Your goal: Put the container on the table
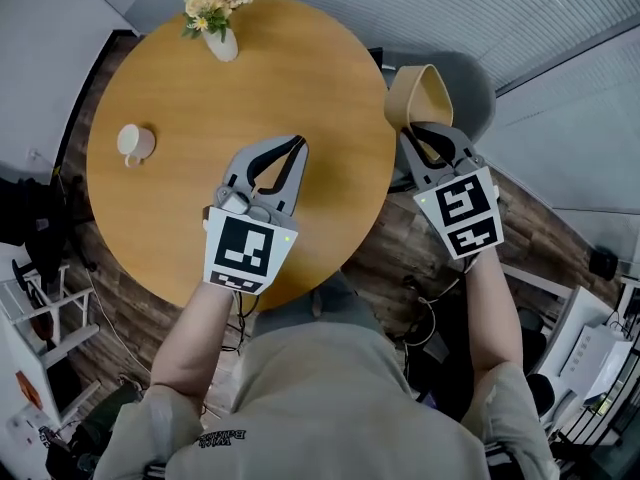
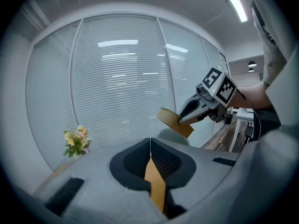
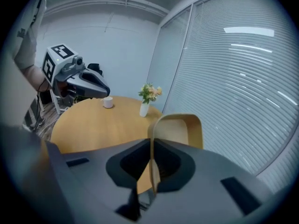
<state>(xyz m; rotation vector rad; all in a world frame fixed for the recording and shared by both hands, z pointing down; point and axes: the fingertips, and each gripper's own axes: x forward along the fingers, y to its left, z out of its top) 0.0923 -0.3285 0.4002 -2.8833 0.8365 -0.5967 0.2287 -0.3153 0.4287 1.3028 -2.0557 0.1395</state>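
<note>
Container [image 1: 420, 93], a tan open tray with rounded corners, hangs in the air just beyond the right-hand edge of the round wooden table [image 1: 300, 68]. It is over a grey chair [image 1: 478, 86] and not yet above the tabletop. The right gripper [image 1: 424, 136] has its jaws pinched on one thin side wall, so the tray juts out ahead of the jaw tips, tilted rather than level. The right gripper view shows that wall running straight down between the two pads, with the rest of the tray off to one side of them.

The left gripper [image 1: 298, 148] hovers over the near part of the table with its jaws closed together on nothing. It is well apart from the tray.

The step in hand looks like the carry across to the table. Done well, it would bring the tray leftward over the edge and onto the bare wood in the middle. That keeps it away from the white cup [image 1: 133, 143] at the left and the vase of flowers [image 1: 220, 18] at the far rim. The tray should be turned level on the way so that its base meets the wood flat. A grip on a single thin wall may let the tray swing or slip, so a slow carry seems wise. The jaws should part only once the base is resting. The idle left gripper lies close to that path and would do best to stay aside.
</note>
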